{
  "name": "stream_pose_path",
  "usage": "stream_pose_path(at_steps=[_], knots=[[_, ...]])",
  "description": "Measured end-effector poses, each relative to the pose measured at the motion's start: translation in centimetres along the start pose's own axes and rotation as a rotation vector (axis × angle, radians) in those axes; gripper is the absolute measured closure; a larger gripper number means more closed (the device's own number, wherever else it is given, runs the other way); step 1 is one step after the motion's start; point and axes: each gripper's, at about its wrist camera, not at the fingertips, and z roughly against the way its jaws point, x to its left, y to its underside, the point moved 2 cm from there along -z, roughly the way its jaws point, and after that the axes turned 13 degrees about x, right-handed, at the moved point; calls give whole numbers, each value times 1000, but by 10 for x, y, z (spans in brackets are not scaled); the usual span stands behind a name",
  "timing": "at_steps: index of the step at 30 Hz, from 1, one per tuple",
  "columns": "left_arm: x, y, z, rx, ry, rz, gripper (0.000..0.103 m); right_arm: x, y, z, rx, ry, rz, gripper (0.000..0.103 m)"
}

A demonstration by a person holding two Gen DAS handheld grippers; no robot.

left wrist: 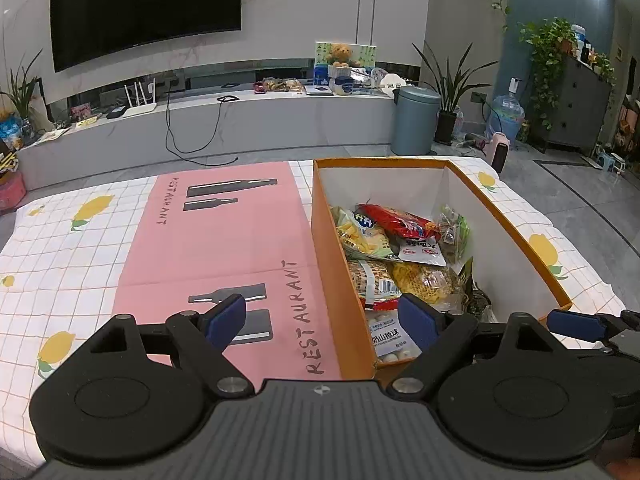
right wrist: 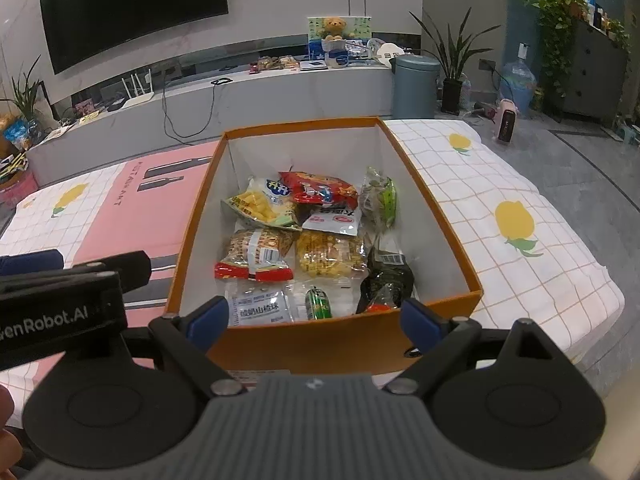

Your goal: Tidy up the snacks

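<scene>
Table under a white checked cloth (left wrist: 72, 264) with yellow fruit prints, pink "RESTAURANT" mat (left wrist: 224, 248) lying flat on it, orange box (right wrist: 200, 236) of snack packets touching the mat's right edge

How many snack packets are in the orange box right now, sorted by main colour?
In the orange box, right wrist view:
Red: 1
Yellow: 2
White: 2
Brown and red: 1
Green: 2
Black: 1
Total: 9 visible; any buried underneath cannot be counted.
</scene>
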Motion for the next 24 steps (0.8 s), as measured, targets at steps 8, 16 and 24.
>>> stream_pose_path(at_steps=[8, 16, 24], knots=[[1, 2, 1, 1, -6, 3, 3, 4, 1, 0, 1, 10, 19, 13], [3, 3, 0, 9, -8, 5, 3, 5, 2, -1, 8, 19, 29, 13], [3, 3, -3, 16, -18, 5, 3, 7, 2, -2, 12, 30, 44, 13]])
